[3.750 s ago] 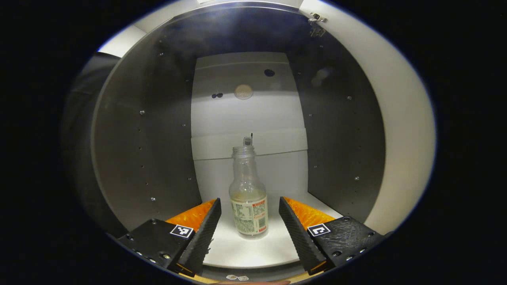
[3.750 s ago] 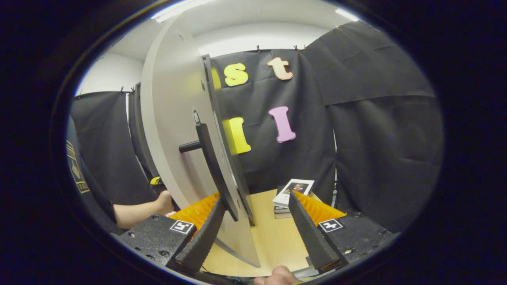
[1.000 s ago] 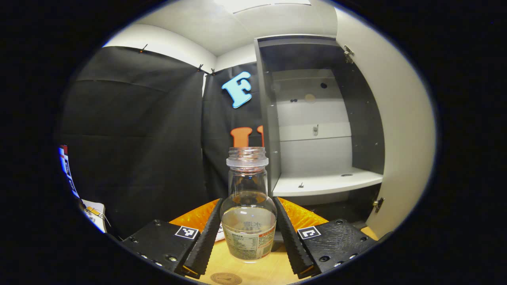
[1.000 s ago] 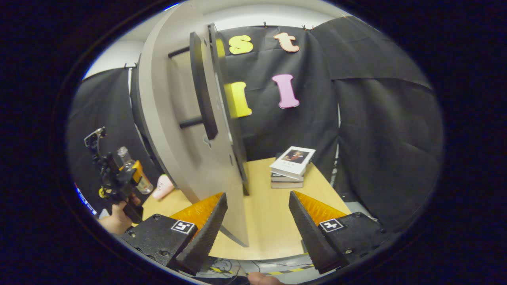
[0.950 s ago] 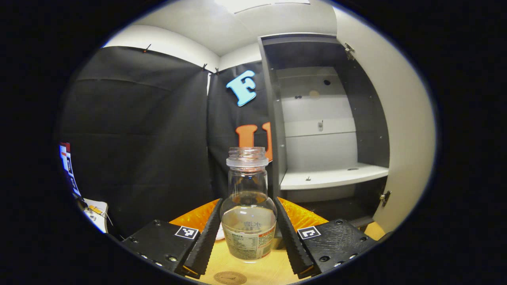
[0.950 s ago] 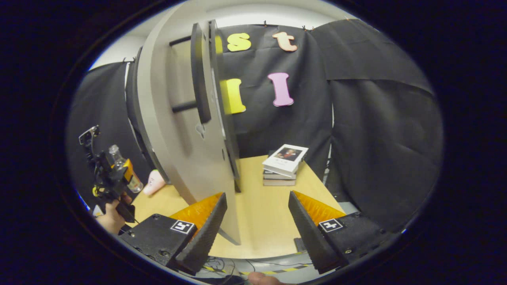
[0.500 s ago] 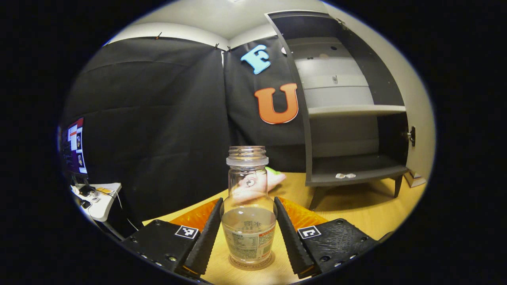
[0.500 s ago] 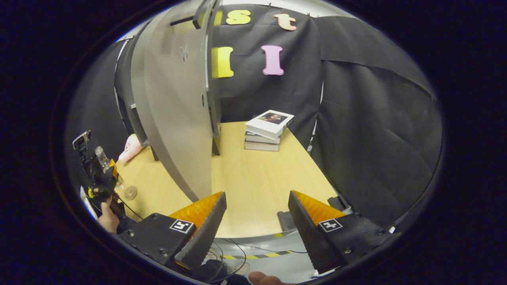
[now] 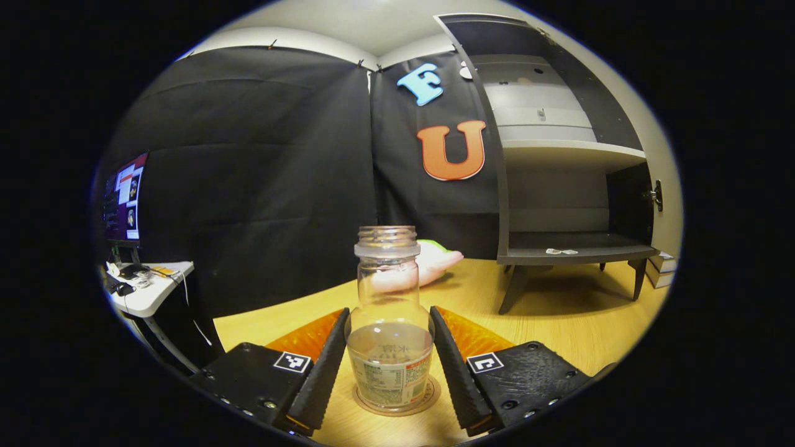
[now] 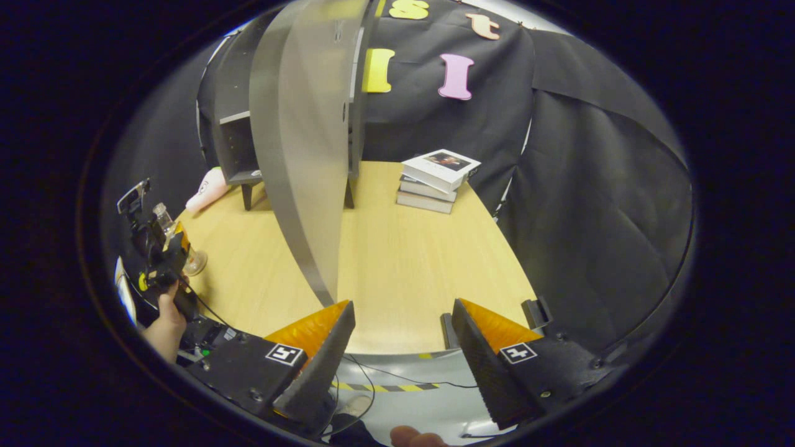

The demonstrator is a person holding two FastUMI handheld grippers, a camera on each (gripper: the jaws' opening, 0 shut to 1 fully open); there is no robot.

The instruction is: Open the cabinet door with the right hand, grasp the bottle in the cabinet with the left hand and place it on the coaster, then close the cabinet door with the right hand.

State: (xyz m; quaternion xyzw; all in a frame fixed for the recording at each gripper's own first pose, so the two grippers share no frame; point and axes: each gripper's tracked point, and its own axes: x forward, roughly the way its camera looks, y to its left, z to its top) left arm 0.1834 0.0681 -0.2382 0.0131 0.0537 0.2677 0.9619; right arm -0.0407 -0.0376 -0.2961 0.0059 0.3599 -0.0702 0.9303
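On the coaster (image 9: 395,397) stands the bottle (image 9: 389,335), upright, our left gripper (image 9: 388,363) clamped on its sides, seemingly with both fingers touching. Our right gripper (image 10: 402,354) hangs spread wide, holding nothing, over the table (image 10: 397,273) edge. Cabinet (image 9: 559,155) door (image 10: 304,143) stands open.
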